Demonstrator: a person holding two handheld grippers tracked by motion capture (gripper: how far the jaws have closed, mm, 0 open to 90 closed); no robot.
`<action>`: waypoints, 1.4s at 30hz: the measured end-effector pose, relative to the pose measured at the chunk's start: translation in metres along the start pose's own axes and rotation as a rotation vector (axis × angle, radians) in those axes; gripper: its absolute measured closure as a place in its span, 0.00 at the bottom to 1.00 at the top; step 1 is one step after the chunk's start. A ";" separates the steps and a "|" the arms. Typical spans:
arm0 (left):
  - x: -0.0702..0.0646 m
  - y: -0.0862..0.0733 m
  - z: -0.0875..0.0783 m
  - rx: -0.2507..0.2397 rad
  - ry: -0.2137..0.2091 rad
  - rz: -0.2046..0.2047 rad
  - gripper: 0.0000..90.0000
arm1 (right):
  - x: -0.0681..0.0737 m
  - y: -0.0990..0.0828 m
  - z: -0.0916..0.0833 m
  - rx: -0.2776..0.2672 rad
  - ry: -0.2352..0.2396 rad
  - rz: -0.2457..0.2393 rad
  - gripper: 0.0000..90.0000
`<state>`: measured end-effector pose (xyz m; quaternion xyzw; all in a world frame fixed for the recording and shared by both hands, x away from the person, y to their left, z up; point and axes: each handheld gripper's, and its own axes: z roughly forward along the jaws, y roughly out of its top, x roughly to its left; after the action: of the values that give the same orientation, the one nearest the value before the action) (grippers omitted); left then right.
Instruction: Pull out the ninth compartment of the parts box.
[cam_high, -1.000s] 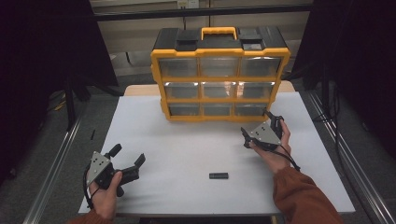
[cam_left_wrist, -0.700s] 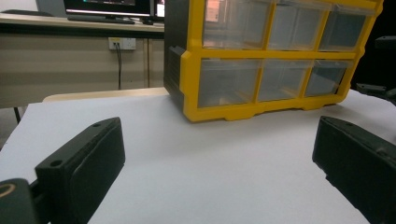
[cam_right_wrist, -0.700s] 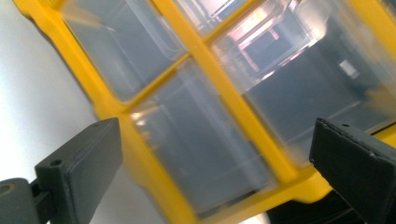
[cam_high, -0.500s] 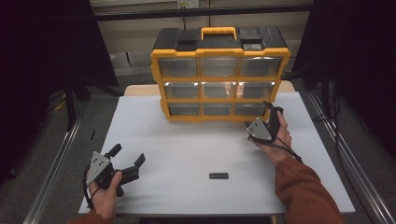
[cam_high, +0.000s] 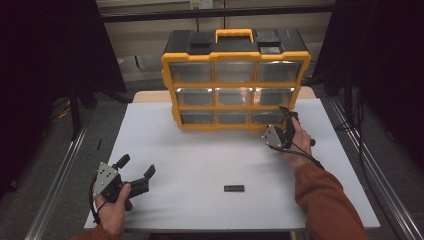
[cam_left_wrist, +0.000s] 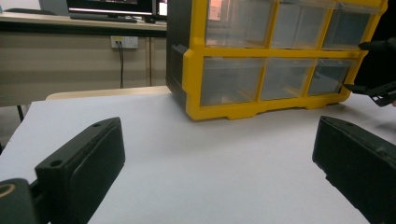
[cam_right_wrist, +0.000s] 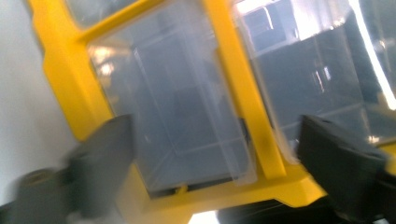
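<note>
- At the tabletop's (cam_high: 210, 155) far edge, the right gripper (cam_high: 286, 129), jaws apart, is aimed at the organizer's (cam_high: 235, 80) bottom-right drawer (cam_high: 267, 117).
- Near the front-left corner, the left gripper (cam_high: 131, 176) is held with jaws apart.
- A jaw could catch the yellow frame, shoving the organizer back.

No text, label, brand, number or sign could be read anywhere. The yellow organizer (cam_high: 235, 82) carried no legible marking on its frame or its clear drawers. The small dark block (cam_high: 234, 188) on the counter (cam_high: 200, 160) was too small to show any lettering. In the left gripper view, the monitor (cam_left_wrist: 109, 5) beyond the counter showed only a blurred strip of screen, with nothing legible on it.
</note>
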<state>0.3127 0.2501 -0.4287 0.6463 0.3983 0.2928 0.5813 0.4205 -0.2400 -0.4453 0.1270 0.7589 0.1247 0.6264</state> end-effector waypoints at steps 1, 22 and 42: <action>0.000 0.000 0.000 -0.001 0.000 -0.002 0.03 | 0.001 0.000 0.000 0.000 -0.012 -0.029 0.21; -0.001 0.000 0.001 -0.001 -0.001 -0.005 0.03 | 0.011 0.002 0.006 0.026 -0.040 -0.212 0.56; -0.001 -0.001 0.002 0.003 -0.007 -0.003 0.03 | 0.011 0.003 0.008 0.075 -0.094 -0.280 0.81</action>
<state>0.3137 0.2483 -0.4297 0.6477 0.3976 0.2893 0.5820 0.4268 -0.2327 -0.4562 0.0487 0.7432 0.0015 0.6673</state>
